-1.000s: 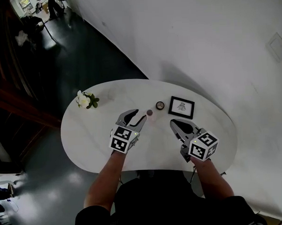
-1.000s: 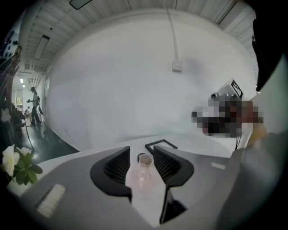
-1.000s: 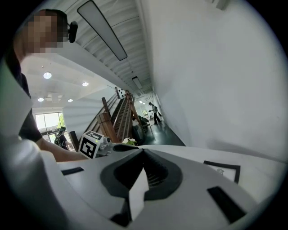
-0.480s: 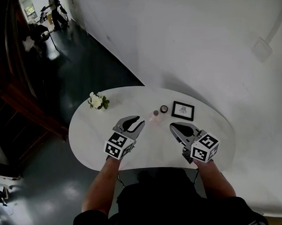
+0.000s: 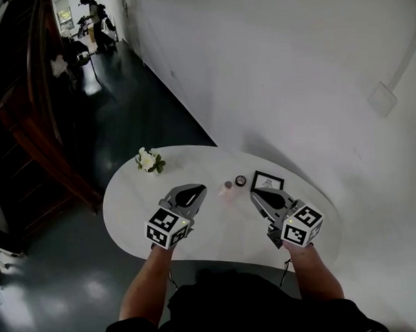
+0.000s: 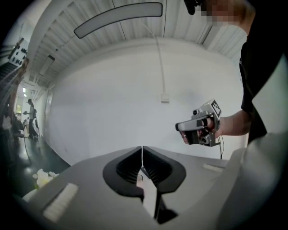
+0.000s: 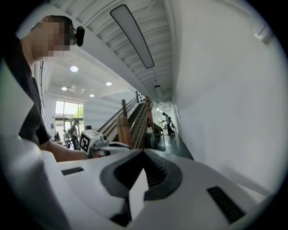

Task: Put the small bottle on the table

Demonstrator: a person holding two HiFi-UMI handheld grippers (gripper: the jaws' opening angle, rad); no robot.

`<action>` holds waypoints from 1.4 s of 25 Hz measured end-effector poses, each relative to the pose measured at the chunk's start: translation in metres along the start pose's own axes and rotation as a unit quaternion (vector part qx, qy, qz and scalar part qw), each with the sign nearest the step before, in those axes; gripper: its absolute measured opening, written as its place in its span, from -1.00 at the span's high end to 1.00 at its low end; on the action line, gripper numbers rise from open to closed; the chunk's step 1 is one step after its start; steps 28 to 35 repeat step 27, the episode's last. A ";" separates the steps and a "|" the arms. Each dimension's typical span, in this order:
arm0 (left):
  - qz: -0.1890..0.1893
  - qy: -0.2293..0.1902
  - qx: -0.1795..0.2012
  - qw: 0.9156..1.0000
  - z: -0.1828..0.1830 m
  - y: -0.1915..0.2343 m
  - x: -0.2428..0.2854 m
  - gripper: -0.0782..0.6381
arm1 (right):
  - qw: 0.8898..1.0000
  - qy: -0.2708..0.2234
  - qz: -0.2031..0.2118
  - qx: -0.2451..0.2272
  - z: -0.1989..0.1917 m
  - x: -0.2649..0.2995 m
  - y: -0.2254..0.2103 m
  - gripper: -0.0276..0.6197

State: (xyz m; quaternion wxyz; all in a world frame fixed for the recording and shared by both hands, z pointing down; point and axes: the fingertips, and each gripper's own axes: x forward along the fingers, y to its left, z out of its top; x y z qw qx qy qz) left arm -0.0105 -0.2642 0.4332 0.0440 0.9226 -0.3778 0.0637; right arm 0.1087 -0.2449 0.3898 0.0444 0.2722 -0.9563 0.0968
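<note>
The bottle (image 5: 227,189) stands upright on the table (image 5: 127,200) at frame centre, about midway between the left gripper (image 5: 199,192), closing on nothing, and the right gripper (image 5: 255,195), pressed together empty.

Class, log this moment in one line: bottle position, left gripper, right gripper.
small bottle: on table, apart from both grippers | left gripper: jaws closing, nothing between | right gripper: shut, empty

The left forearm (image 5: 149,278) and right forearm (image 5: 314,269) reached forward, holding the left gripper (image 5: 197,191) and right gripper (image 5: 256,196) level and apart, both pointing ahead, the left's 2 jaws closing tip to tip on nothing, the right's 2 jaws together and empty.
</note>
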 end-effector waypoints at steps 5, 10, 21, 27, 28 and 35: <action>0.038 -0.046 -0.019 0.998 0.030 0.000 -0.007 0.76 | 0.999 -0.039 -0.003 -0.009 0.023 -0.017 -0.005 0.88; 0.073 -0.054 -0.017 0.996 0.043 -0.002 -0.007 0.76 | 0.999 -0.049 -0.002 -0.009 0.025 -0.024 -0.012 0.88; 0.098 -0.076 -0.052 0.991 0.057 -0.002 -0.005 0.76 | 0.998 -0.051 0.018 -0.011 0.027 -0.025 -0.009 0.88; 0.126 -0.069 -0.031 0.989 0.055 -0.003 -0.009 0.76 | 0.998 -0.057 0.011 -0.011 0.027 -0.031 -0.014 0.88; 0.126 -0.069 -0.031 0.989 0.055 -0.003 -0.009 0.76 | 0.998 -0.057 0.011 -0.011 0.027 -0.031 -0.014 0.88; 0.126 -0.069 -0.031 0.989 0.055 -0.003 -0.009 0.76 | 0.998 -0.057 0.011 -0.011 0.027 -0.031 -0.014 0.88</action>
